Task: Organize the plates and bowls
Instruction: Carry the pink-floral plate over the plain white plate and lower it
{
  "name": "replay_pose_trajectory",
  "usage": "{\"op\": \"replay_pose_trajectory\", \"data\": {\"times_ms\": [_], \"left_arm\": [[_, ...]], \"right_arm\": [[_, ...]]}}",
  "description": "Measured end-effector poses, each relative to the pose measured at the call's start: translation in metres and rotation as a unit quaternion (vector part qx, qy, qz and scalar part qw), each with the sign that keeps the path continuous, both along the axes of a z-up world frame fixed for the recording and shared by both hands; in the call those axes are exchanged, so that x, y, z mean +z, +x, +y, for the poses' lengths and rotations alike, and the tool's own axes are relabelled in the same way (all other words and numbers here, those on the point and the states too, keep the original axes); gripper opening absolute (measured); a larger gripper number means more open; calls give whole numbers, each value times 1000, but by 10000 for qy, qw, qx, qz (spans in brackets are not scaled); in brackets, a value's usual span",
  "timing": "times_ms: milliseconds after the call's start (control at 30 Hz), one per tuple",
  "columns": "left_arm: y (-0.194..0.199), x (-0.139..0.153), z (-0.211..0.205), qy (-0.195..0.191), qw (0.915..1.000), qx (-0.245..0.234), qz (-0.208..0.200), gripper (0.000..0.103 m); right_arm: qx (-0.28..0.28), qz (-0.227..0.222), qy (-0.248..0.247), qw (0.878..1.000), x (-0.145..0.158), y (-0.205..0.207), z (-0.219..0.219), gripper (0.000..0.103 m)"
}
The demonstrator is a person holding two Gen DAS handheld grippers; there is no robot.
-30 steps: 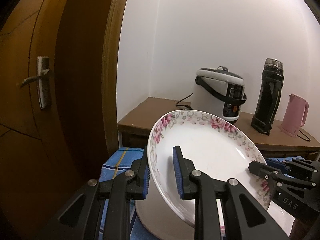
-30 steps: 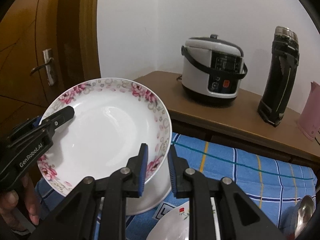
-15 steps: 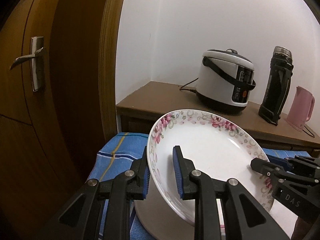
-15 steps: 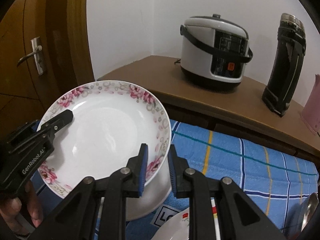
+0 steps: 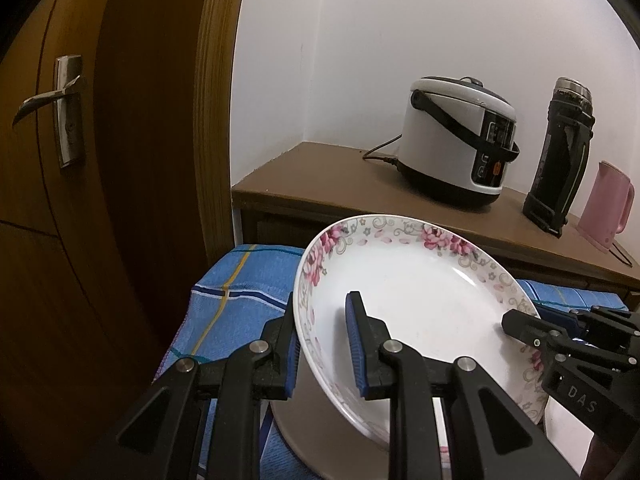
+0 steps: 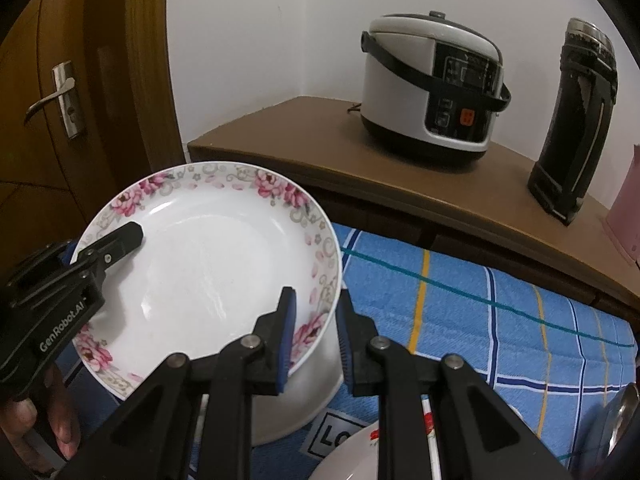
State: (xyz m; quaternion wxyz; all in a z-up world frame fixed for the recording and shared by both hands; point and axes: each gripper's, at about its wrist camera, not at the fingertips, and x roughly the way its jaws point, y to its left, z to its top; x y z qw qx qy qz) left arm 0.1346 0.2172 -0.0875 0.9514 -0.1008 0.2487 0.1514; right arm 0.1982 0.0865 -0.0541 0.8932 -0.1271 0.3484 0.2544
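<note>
A rice cooker [image 6: 432, 88], black flask [image 6: 576, 120] and perhaps a pink kettle [image 5: 608, 204] share the sideboard [image 6: 320, 148].

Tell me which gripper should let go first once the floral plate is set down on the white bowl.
Probably the right gripper. Both are shut on the floral plate, but the right one pinches only its near rim, while the left gripper has its jaws further in over the white bowl and can steady it.
</note>
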Motion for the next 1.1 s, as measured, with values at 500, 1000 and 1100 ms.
{"op": "replay_pose_trajectory", "data": {"times_ms": [500,1000,1100], "left_arm": [[7,-11,1,-69,9994,-74,317,24],[15,-21,2,-160,9977,-145,643,24],[16,-22,2,-189,9974,-158,679,24]], "right_arm": [[-33,111,-364,9993,-4,0,4,20],[-35,279,-664,9974,-6,6,9,21],[-42,286,-693,9972,-7,7,10,21]]}}
